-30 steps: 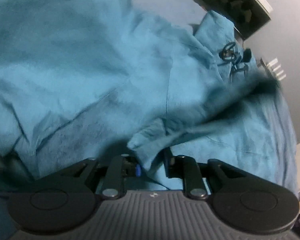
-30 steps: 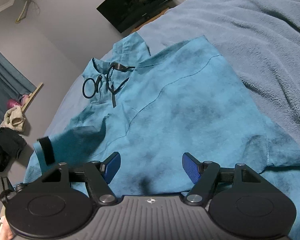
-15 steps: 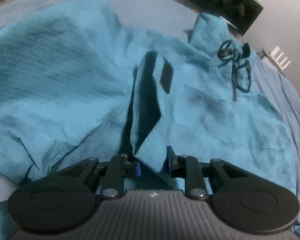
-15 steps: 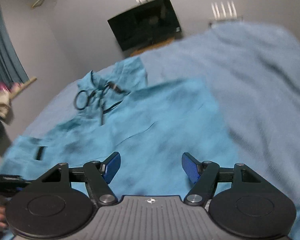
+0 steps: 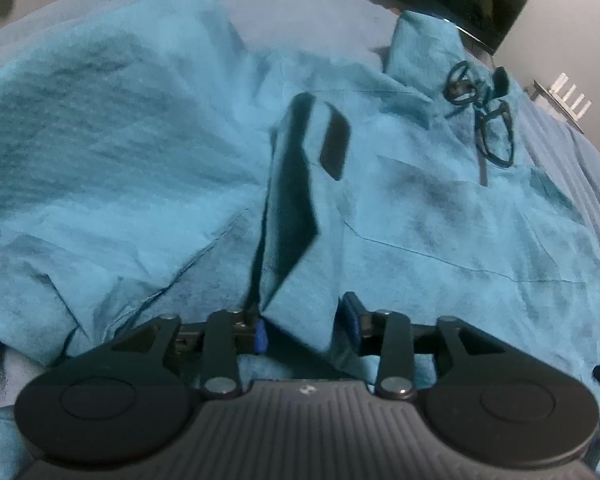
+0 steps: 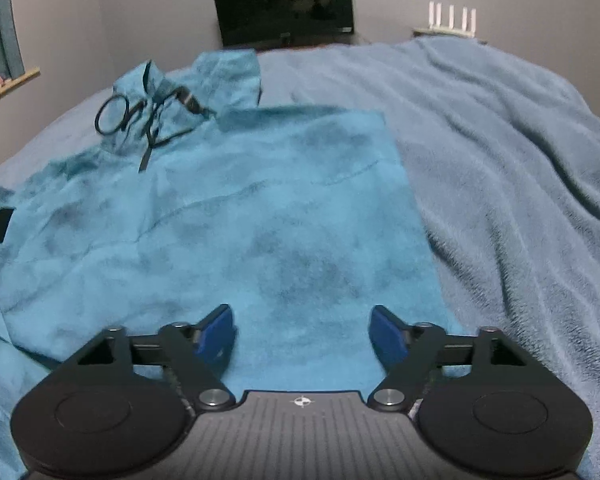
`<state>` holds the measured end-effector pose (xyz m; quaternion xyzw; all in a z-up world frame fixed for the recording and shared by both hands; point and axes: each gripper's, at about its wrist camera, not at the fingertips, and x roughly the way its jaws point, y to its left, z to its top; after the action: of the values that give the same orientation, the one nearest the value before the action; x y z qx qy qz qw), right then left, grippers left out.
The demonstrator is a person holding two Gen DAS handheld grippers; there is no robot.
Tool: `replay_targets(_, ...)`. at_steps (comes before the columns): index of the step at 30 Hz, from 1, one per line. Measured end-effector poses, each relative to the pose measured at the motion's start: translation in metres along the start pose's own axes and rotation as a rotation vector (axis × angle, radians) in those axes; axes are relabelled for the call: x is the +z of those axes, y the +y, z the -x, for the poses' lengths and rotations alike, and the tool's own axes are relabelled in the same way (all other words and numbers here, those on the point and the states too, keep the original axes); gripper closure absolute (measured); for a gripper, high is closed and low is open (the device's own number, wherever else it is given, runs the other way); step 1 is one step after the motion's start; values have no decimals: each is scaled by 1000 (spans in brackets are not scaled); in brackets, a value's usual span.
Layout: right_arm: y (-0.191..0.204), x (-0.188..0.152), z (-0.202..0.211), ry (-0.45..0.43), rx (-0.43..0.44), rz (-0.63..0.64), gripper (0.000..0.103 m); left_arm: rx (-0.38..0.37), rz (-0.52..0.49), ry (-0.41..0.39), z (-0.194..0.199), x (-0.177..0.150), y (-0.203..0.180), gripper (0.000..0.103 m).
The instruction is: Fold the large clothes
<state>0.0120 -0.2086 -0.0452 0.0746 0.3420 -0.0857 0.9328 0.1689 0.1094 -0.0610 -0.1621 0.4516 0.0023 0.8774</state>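
Left wrist view: teal hooded garment (image 5: pixel 440 216) spread on bed (image 5: pixel 300 20), hood toward far edge. Left tool (image 5: pixel 304 330) jaws just opening, sleeve fold (image 5: pixel 296 280) loose between. Right tool (image 6: pixel 302 338) just spreading wider, empty, over garment's near hem.

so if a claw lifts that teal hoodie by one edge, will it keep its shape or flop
The teal hoodie would likely flop: it lies creased and draped over the bed. Its fleecy look suggests some weight, so it may sag. The drawstring would probably dangle.

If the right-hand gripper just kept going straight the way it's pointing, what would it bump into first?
Most likely the teal garment spread on the bed: the right gripper, jaws open and holding nothing, points down at it. Depth is hard to judge.
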Motion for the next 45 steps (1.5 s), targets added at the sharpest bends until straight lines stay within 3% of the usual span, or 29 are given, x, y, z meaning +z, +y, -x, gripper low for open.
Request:
replay_targets(4, -3, 4, 20, -131, -20, -41, 0, -24, -65, -74, 18, -1, -14, 55)
replay_targets(5, -3, 5, 23, -153, -31, -38, 0, -30, -83, -100, 23, -2, -18, 52)
replay_targets(7, -4, 6, 29, -196, -56, -23, 0, -28, -112, -158, 35, -2, -25, 36)
replay_targets(11, -4, 7, 36, -260, -85, -26, 0, 29, -148, -286, 64, 3, -29, 31)
replay_targets(14, -5, 6, 42, -312, -122, -28, 0, 69, -136, -379, 100, 17, -15, 18)
replay_targets(17, -2, 3, 43, -340, -191, 13, 0, 111, -90, -539, 143, 30, 16, 5)
replay_targets(20, 2, 2, 39, -330, -179, 32, 0, 219, -15, -651, 171, 40, 56, 2)
replay_targets(24, 8, -3, 35, -291, -91, 23, 0, 453, 38, -732, 174, 41, 108, 2)
replay_targets(27, 14, -6, 33, -280, -53, 42, 0, 608, 92, -723, 163, 41, 146, 2)
replay_targets(30, 21, -9, 31, -264, -18, 52, 0, 605, 261, -675, 157, 40, 186, 2)
replay_targets(33, 29, -12, 32, -260, 5, 80, 0, 587, 363, -630, 149, 39, 211, 3)
replay_targets(36, 38, -15, 32, -257, 17, 130, 0, 607, 362, -597, 139, 41, 223, 7)
replay_targets(41, 52, -20, 34, -259, 46, 202, 0, 537, 353, -600, 127, 43, 240, 31)
replay_targets(42, 54, -21, 34, -260, 52, 217, 0, 514, 356, -611, 125, 42, 249, 41)
replay_targets(44, 59, -23, 35, -263, 62, 243, 0, 481, 363, -616, 122, 42, 259, 72)
replay_targets(45, 59, -23, 36, -265, 65, 252, 0, 459, 380, -599, 119, 42, 265, 98)
